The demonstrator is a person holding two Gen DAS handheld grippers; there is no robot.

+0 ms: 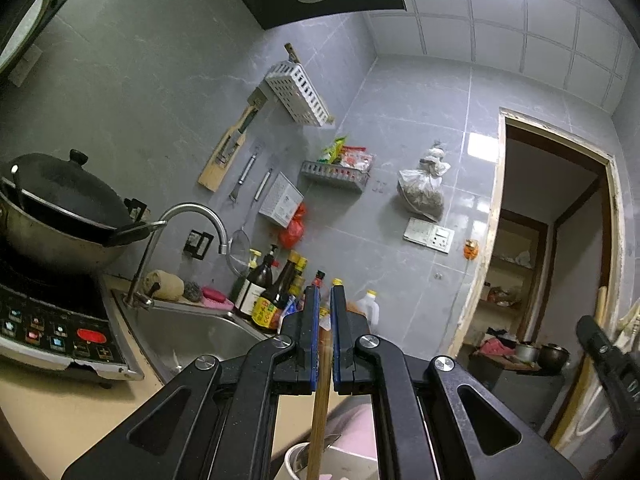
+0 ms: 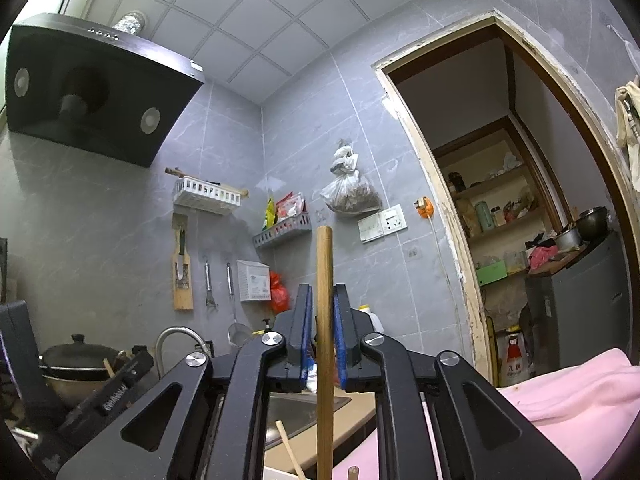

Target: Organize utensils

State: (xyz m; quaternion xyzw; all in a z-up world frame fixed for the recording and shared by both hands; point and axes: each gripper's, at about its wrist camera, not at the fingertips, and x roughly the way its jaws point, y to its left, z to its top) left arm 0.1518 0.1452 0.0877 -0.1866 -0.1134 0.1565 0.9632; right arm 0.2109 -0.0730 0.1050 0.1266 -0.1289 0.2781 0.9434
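Pointing slightly upward, the left gripper (image 1: 325, 312) pinches a thin chopstick (image 1: 320, 412) above a white cup (image 1: 294, 462); the right gripper (image 2: 322, 312), fingers narrowly parted, loosely brackets an upright wooden stick (image 2: 325, 320).

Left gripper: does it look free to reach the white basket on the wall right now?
Probably not yet: the left gripper is shut on a wooden chopstick, so its jaws are taken, and the white basket hangs high on the wall beyond the sink.
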